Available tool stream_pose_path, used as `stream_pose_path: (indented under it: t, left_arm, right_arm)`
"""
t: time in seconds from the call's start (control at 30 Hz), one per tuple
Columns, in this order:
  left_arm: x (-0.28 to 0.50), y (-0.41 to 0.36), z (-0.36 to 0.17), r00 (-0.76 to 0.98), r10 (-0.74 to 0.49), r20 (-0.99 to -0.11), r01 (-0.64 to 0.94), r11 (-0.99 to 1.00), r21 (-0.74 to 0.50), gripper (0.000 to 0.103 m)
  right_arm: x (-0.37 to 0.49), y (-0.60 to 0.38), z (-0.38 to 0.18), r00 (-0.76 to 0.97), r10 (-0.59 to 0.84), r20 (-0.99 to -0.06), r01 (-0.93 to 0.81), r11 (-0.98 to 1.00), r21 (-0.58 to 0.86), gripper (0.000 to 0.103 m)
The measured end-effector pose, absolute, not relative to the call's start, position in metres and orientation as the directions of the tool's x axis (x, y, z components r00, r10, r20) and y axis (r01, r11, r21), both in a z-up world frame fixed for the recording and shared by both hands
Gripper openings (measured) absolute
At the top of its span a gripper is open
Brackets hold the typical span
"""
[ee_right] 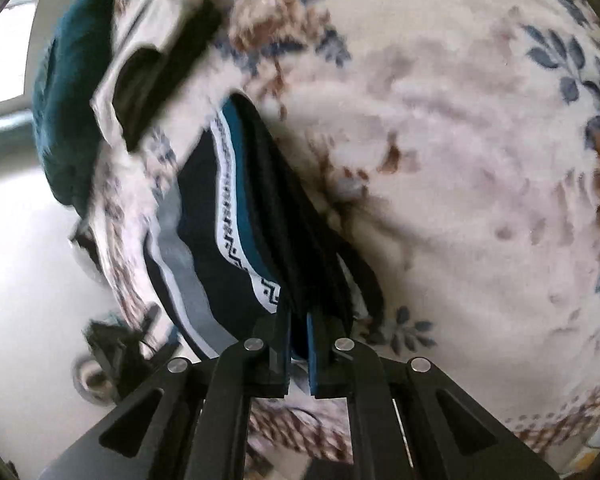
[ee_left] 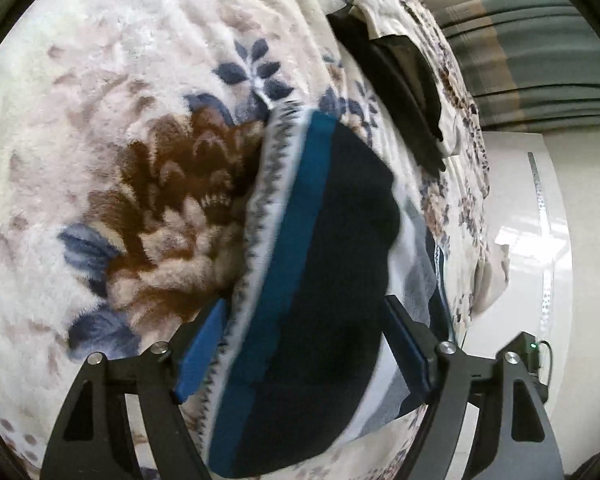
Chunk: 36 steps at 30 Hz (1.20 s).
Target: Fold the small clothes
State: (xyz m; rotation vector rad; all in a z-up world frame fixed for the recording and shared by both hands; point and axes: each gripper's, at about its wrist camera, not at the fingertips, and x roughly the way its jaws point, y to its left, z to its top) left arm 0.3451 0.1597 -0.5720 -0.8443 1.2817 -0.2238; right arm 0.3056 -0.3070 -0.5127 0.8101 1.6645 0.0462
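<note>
Navy-and-teal garment [ee_right: 236,208] is pinched in the right gripper [ee_right: 299,332]'s narrow jaws; only the left view shows the left gripper [ee_left: 304,344]'s jaws wide, straddling it over the floral blanket [ee_left: 100,120].

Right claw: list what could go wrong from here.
1. The right claw pinches only a thin edge of the garment; it could slip out as the fold is carried over.
2. The left claw stands open around the garment, so nothing pins it and the whole piece may drag across the blanket.
3. The garment lies near the blanket's edge and might slide off.
</note>
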Motion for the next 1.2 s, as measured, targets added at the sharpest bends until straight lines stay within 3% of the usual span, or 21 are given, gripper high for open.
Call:
stream_pose_path:
  t: [0.07, 0.1, 0.13, 0.17, 0.23, 0.3, 0.47, 0.53, 0.67, 0.73, 0.77, 0.8, 0.83, 0.9, 1.2]
  left_arm:
    - [0.345, 0.162, -0.58, 0.299, -0.606, -0.737, -0.299, 0.674, -0.676, 0.077]
    - [0.346, 0.163, -0.591, 0.281, -0.644, -0.711, -0.315, 0.638, -0.703, 0.077]
    - [0.345, 0.165, -0.598, 0.277, -0.665, -0.693, -0.329, 0.612, -0.719, 0.077]
    - [0.345, 0.166, -0.605, 0.28, -0.693, -0.664, -0.331, 0.58, -0.745, 0.077]
    - [0.346, 0.167, -0.615, 0.285, -0.729, -0.623, -0.328, 0.536, -0.778, 0.082]
    - [0.351, 0.163, -0.624, 0.293, -0.756, -0.586, -0.313, 0.503, -0.806, 0.086]
    - [0.368, 0.148, -0.633, 0.276, -0.787, -0.551, -0.263, 0.489, -0.831, 0.094]
    - [0.374, 0.142, -0.632, 0.266, -0.791, -0.551, -0.25, 0.495, -0.832, 0.094]
    - [0.381, 0.133, -0.623, 0.262, -0.797, -0.544, -0.218, 0.5, -0.838, 0.094]
    - [0.385, 0.125, -0.615, 0.259, -0.805, -0.533, -0.202, 0.495, -0.845, 0.078]
    - [0.387, 0.123, -0.614, 0.255, -0.806, -0.535, -0.204, 0.496, -0.844, 0.06]
    - [0.389, 0.122, -0.61, 0.249, -0.794, -0.554, -0.208, 0.515, -0.831, 0.05]
    - [0.392, 0.122, -0.608, 0.244, -0.78, -0.576, -0.211, 0.537, -0.817, 0.047]
    - [0.395, 0.127, -0.599, 0.254, -0.768, -0.588, -0.214, 0.549, -0.808, 0.042]
    - [0.482, 0.114, -0.511, 0.251, -0.783, -0.57, -0.115, 0.56, -0.82, 0.041]
  right_arm:
    - [0.314, -0.3, -0.527, -0.114, 0.423, -0.899, 0.376, 0.856, 0.355, 0.014]
    - [0.321, -0.297, -0.528, -0.136, 0.284, -0.949, 0.287, 0.928, 0.237, 0.034]
    - [0.327, -0.295, -0.528, -0.137, 0.229, -0.964, 0.248, 0.95, 0.191, 0.041]
    - [0.335, -0.297, -0.526, -0.11, 0.26, -0.959, 0.225, 0.947, 0.23, 0.043]
    - [0.351, -0.304, -0.528, -0.063, 0.437, -0.897, 0.22, 0.883, 0.415, 0.074]
    - [0.372, -0.303, -0.546, -0.047, 0.579, -0.814, 0.19, 0.805, 0.562, 0.087]
    - [0.399, -0.275, -0.621, -0.203, 0.788, -0.581, 0.211, 0.615, 0.76, 0.092]
    - [0.401, -0.26, -0.625, -0.222, 0.807, -0.547, 0.184, 0.585, 0.79, 0.103]
    - [0.404, -0.224, -0.622, -0.258, 0.861, -0.438, 0.169, 0.487, 0.857, 0.103]
    - [0.402, -0.208, -0.622, -0.262, 0.848, -0.46, 0.149, 0.506, 0.849, 0.099]
    - [0.4, -0.202, -0.622, -0.27, 0.834, -0.481, 0.134, 0.528, 0.839, 0.093]
    - [0.398, -0.198, -0.622, -0.272, 0.814, -0.513, 0.124, 0.558, 0.821, 0.067]
    - [0.398, -0.196, -0.621, -0.267, 0.806, -0.528, 0.125, 0.572, 0.811, 0.049]
    - [0.396, -0.195, -0.611, -0.24, 0.81, -0.535, 0.11, 0.57, 0.814, 0.037]
    - [0.432, -0.214, -0.522, -0.066, 0.838, -0.542, 0.103, 0.546, 0.831, 0.033]
